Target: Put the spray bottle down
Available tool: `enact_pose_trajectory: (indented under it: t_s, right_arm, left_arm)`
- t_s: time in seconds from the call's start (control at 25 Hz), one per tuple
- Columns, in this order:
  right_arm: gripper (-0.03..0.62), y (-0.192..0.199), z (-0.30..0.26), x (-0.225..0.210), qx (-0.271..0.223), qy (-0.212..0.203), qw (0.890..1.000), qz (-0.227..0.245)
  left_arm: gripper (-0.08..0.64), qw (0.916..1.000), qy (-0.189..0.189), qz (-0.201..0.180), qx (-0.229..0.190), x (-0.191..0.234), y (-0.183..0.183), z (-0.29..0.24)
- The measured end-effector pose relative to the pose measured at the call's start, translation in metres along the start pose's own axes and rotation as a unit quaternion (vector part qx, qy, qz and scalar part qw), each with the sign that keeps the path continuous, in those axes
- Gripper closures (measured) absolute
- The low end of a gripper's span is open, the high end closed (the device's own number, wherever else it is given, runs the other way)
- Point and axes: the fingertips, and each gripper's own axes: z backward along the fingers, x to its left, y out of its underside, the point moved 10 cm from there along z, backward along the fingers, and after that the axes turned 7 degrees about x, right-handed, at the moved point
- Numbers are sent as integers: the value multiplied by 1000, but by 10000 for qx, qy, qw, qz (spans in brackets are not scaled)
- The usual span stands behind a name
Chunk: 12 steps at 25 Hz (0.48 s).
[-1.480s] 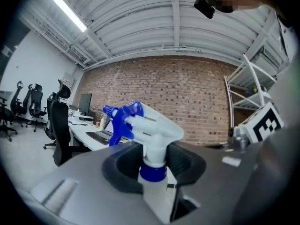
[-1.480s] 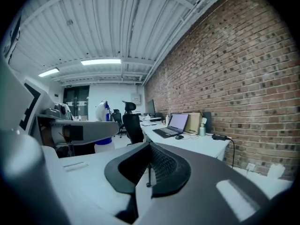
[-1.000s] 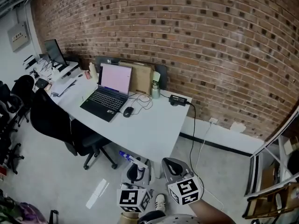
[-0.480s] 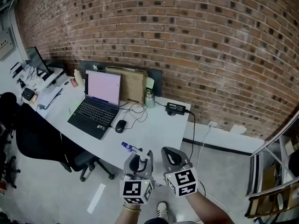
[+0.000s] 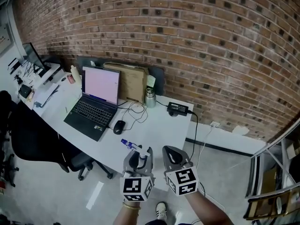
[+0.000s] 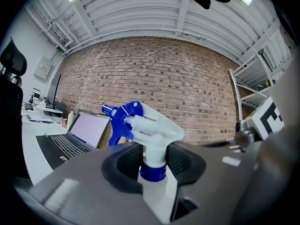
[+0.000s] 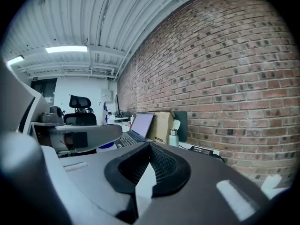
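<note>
A white spray bottle (image 5: 137, 150) with a blue nozzle stands upright between the jaws of my left gripper (image 5: 139, 157), which is shut on its neck. In the left gripper view the bottle's head (image 6: 150, 125) rises above the black pads (image 6: 185, 161), nozzle pointing left toward the laptop. The bottle hangs over the near edge of the white desk (image 5: 154, 125); its body is hidden below the gripper. My right gripper (image 5: 172, 156) is beside it on the right, shut and holding nothing, as the right gripper view shows (image 7: 149, 165).
On the desk are an open laptop (image 5: 96, 97), a mouse (image 5: 118, 127), a metal flask (image 5: 150, 98), a power adapter (image 5: 177, 108) and a cardboard box (image 5: 133, 81) against the brick wall. A black office chair (image 5: 37, 135) stands at the left.
Both grippers have moved forward from over the floor to the desk's near edge. The left one still holds the bottle.
</note>
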Motion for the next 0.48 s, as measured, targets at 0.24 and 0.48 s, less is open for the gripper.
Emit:
enact_pose_trajectory:
  t_s: [0.24,0.48]
  right_arm:
    - [594,8,2,2,77,-69,9999,-47]
    - [594,8,15,9,1,-157,9999,-39]
  left_arm:
    - [423,10000,33,0,40,-3,2,-1]
    - [379,9998,-132,-35,173,-6,6,12]
